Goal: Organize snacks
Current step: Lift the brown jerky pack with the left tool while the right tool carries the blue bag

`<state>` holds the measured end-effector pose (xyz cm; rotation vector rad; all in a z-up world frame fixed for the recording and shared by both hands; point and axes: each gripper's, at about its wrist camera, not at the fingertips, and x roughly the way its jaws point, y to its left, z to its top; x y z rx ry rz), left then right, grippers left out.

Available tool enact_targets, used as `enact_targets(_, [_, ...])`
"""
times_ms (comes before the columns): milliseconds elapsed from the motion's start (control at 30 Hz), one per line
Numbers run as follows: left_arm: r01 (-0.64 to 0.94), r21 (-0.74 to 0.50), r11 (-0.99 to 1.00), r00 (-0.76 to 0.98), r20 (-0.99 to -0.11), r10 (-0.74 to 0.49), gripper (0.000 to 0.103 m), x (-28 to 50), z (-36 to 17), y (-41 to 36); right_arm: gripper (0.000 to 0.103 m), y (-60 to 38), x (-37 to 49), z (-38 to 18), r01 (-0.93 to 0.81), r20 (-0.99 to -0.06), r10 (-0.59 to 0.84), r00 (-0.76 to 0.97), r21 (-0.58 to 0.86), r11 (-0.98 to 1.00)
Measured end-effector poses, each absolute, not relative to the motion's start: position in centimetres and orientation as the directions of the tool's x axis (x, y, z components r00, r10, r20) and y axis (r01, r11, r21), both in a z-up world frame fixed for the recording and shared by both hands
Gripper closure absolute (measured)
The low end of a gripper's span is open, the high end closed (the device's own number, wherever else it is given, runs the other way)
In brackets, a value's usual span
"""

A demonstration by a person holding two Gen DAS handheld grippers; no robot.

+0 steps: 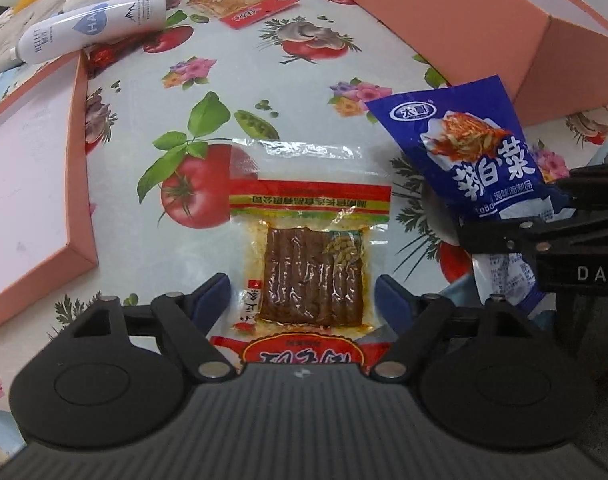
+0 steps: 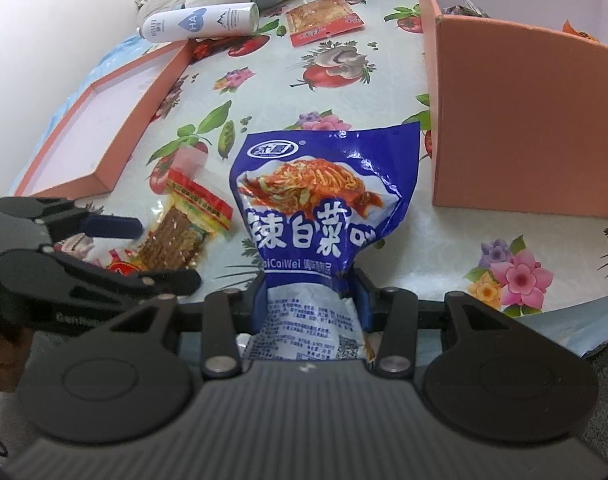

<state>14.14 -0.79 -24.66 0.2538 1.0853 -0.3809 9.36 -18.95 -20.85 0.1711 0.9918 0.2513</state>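
My right gripper (image 2: 310, 292) is shut on a blue snack bag (image 2: 320, 204) and holds it upright above the table; the bag also shows in the left wrist view (image 1: 468, 152) with the right gripper (image 1: 516, 224) clamped on its lower end. My left gripper (image 1: 304, 296) is open, its blue pads either side of a clear red-banded packet of brown strips (image 1: 312, 264) lying flat on the tablecloth. That packet shows in the right wrist view (image 2: 184, 232) under the left gripper (image 2: 152, 252). A pink box (image 2: 516, 120) stands just right of the blue bag.
A pink box lid (image 1: 36, 184) lies at the left. A white tube (image 1: 92, 28) and another red snack packet (image 1: 240, 4) lie at the far side, with soft toys behind. The tablecloth (image 1: 264, 68) has fruit and flower prints.
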Motion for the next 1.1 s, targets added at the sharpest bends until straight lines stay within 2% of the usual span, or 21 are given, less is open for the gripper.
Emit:
enact_targets(67, [0.422,0.0,0.907,0.409,-0.893,-0.19,0.041,14.0,-24.4,-0.9,0.058,-18.9,9.4,-20.9,-0.132,-0.803,0.286,0.522,0.255,0.958])
enact_targets(233, [0.404,-0.003,0.915,0.419,-0.888,-0.188,0.045,13.8,-24.2,-1.0,0.058,-18.9,9.3,-21.0,-0.13,-0.803,0.287,0.523,0.257,0.958])
enact_targets(500, [0.293,-0.103,0.95,0.427,-0.875,-0.227,0.046,13.9,-22.7,0.5,0.058,-18.9,9.4,-20.3,-0.117,-0.796,0.289,0.532,0.27,0.956])
enact_targets(733, [0.18,-0.161,0.97,0.49,-0.841,-0.23,0.046,13.3,-19.4,1.3,0.058,-18.6,9.4,-18.3,-0.127,-0.782,0.282,0.555,0.256,0.958])
enact_targets(1100, [0.132,-0.201,0.971,0.645,-0.726,-0.239,0.046,13.4,-11.6,1.6,0.058,-19.4,9.2,-12.8,-0.135,-0.709,0.298,0.639,0.278,0.951])
